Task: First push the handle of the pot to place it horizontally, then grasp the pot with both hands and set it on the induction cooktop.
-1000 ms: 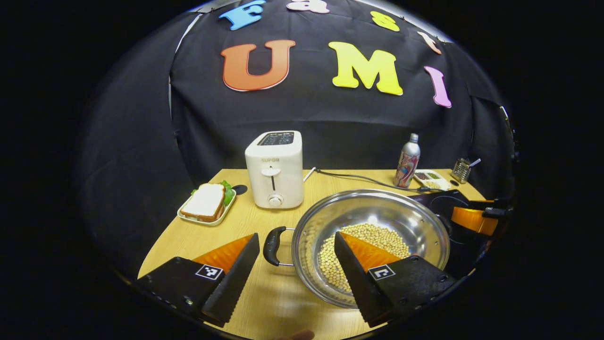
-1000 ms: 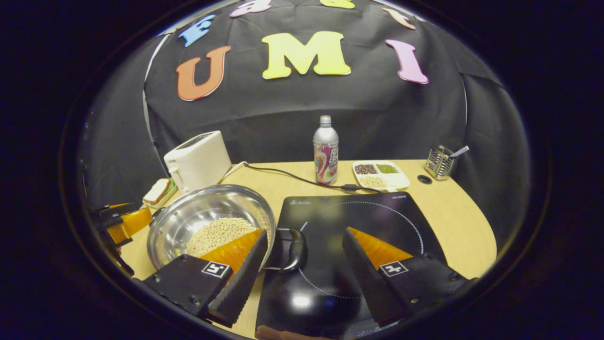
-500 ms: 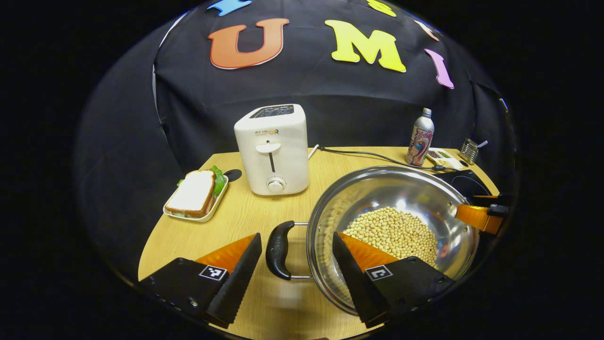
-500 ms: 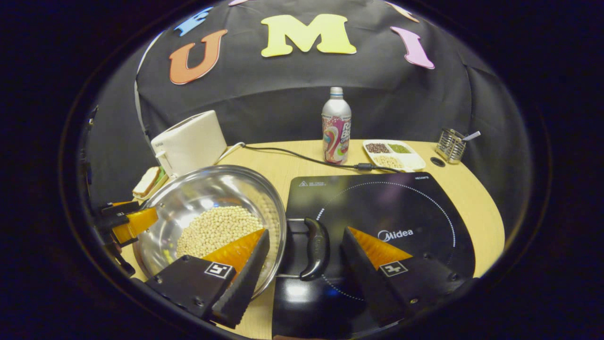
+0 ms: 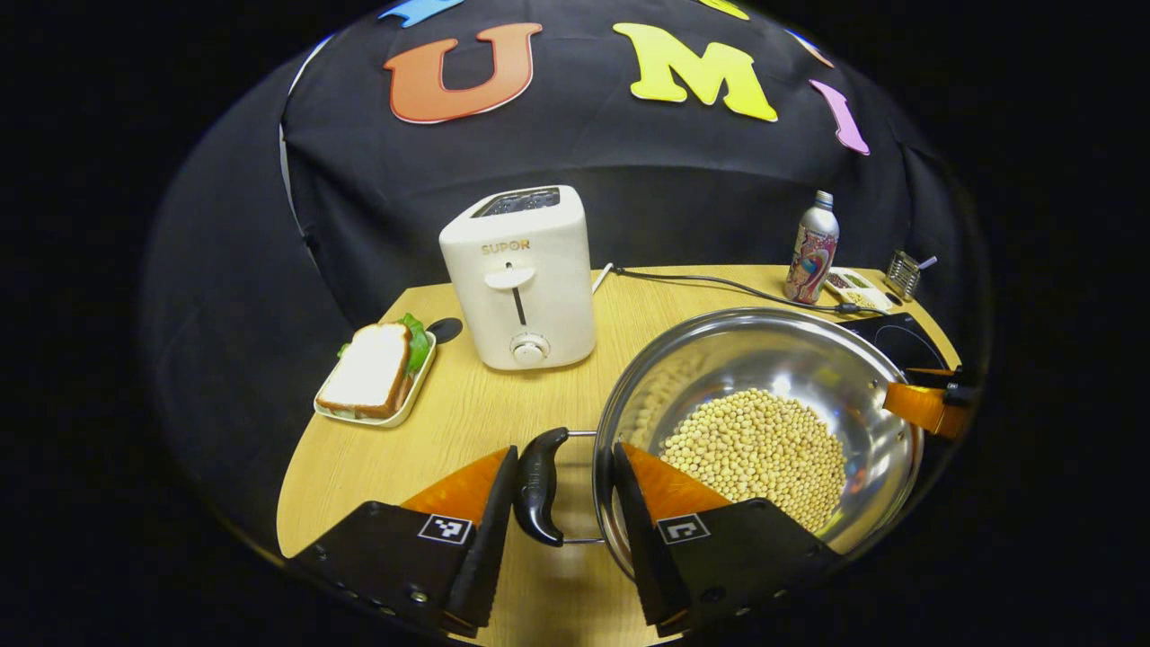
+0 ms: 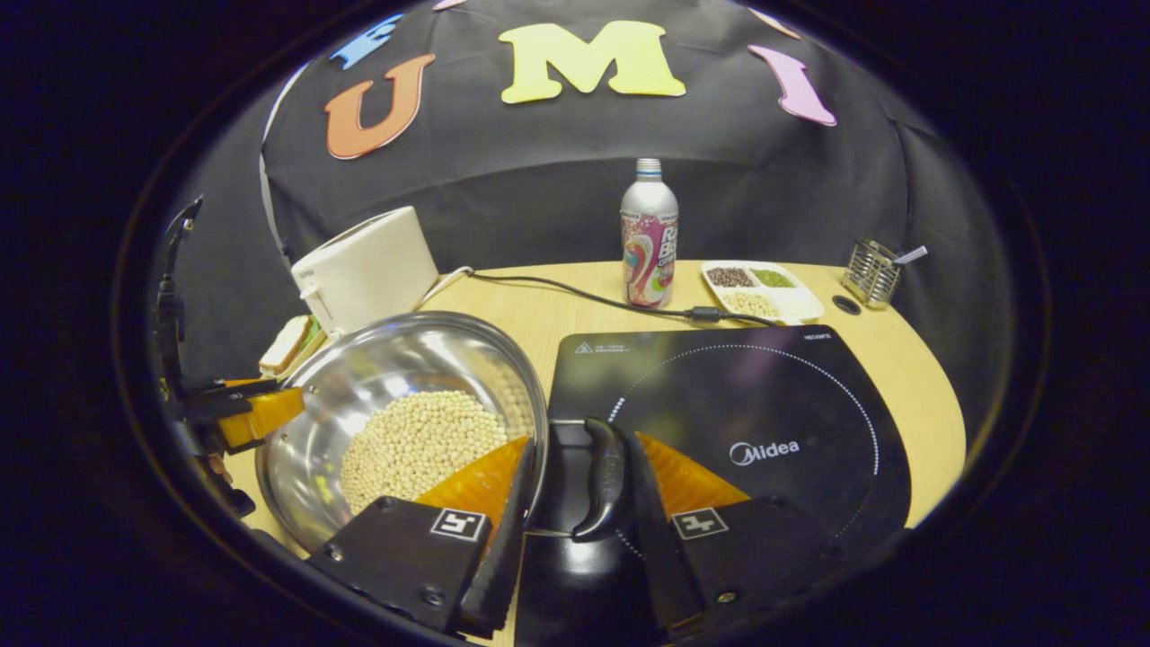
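The left gripper (image 5: 559, 530) has its fingers closing around the black left handle (image 5: 537, 485) of the wide steel pot of soybeans (image 5: 759, 431); only one finger appears to touch it. The right gripper (image 6: 575, 530) likewise brackets the black right handle (image 6: 604, 476), contact unclear. A hold at each end lets the heavy pot lift level. It rests on the wooden tabletop (image 5: 503, 395), right handle overhanging the black induction cooktop (image 6: 746, 404). Farther back stand a white toaster (image 5: 521, 274) and a slim metal bottle (image 6: 649, 234).
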Demonstrator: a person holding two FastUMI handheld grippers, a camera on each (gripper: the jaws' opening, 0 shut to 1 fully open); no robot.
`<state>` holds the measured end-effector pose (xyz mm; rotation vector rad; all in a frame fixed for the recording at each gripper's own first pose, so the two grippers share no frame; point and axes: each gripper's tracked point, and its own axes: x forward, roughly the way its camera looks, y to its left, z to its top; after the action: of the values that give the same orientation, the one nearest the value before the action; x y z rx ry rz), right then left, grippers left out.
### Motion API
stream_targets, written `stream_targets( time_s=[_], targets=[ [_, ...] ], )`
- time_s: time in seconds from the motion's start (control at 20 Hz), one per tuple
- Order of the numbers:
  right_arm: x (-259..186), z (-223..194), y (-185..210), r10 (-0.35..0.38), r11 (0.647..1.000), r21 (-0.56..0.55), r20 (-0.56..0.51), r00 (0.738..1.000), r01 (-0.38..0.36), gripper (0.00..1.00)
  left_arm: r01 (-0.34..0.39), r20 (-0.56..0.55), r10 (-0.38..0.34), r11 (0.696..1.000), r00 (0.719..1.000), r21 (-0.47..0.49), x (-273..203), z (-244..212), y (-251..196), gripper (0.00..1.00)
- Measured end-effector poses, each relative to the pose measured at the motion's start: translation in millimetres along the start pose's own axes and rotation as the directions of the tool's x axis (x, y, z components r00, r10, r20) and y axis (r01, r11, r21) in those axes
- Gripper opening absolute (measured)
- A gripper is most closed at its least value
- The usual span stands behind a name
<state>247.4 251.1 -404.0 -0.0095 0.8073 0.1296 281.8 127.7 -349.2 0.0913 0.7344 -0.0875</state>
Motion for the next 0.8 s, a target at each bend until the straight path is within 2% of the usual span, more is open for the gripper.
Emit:
stream_targets(
  time_s=[0.05, 0.1, 0.15, 0.2, 0.25, 0.4, 0.8],
  targets=[
    [-0.7, 0.3, 0.1, 0.005, 1.0, -0.001, -0.006, 1.0, -0.005, 0.58, 0.001, -0.008, -0.001, 1.0, 1.0, 0.007, 0.5, -0.1, -0.2, 0.58],
    [-1.7, -0.5, -0.4, 0.008, 1.0, -0.002, -0.015, 1.0, -0.008, 0.59, -0.004, -0.02, 0.004, 1.0, 1.0, 0.016, -1.4, -1.4, 0.0, 0.58],
    [-2.4, -0.2, 0.3, 0.011, 1.0, -0.009, -0.026, 1.0, -0.012, 0.56, -0.007, -0.029, 0.008, 1.0, 1.0, 0.014, -3.9, -1.3, 0.4, 0.67],
    [-4.8, -0.7, 0.9, 0.015, 1.0, -0.009, -0.037, 0.999, -0.015, 0.55, -0.009, -0.044, 0.009, 1.0, 0.999, 0.01, -7.0, -5.1, 0.1, 0.65],
    [-7.0, -0.5, 2.5, 0.023, 1.0, -0.014, -0.047, 0.999, -0.024, 0.55, -0.011, -0.063, 0.011, 1.0, 0.998, 0.0, -11.4, -9.5, 1.9, 0.53],
    [-20.4, -2.2, 9.3, 0.05, 0.999, -0.019, -0.064, 0.997, -0.051, 0.54, -0.024, -0.093, 0.021, 0.999, 0.995, -0.029, -27.3, -15.6, 6.6, 0.54],
    [-82.7, 39.1, 12.9, 0.091, 0.995, -0.042, 0.0, 0.996, -0.091, 0.56, -0.045, -0.04, 0.043, 0.998, 0.998, -0.043, -93.1, 24.3, 6.8, 0.54]
  ],
)
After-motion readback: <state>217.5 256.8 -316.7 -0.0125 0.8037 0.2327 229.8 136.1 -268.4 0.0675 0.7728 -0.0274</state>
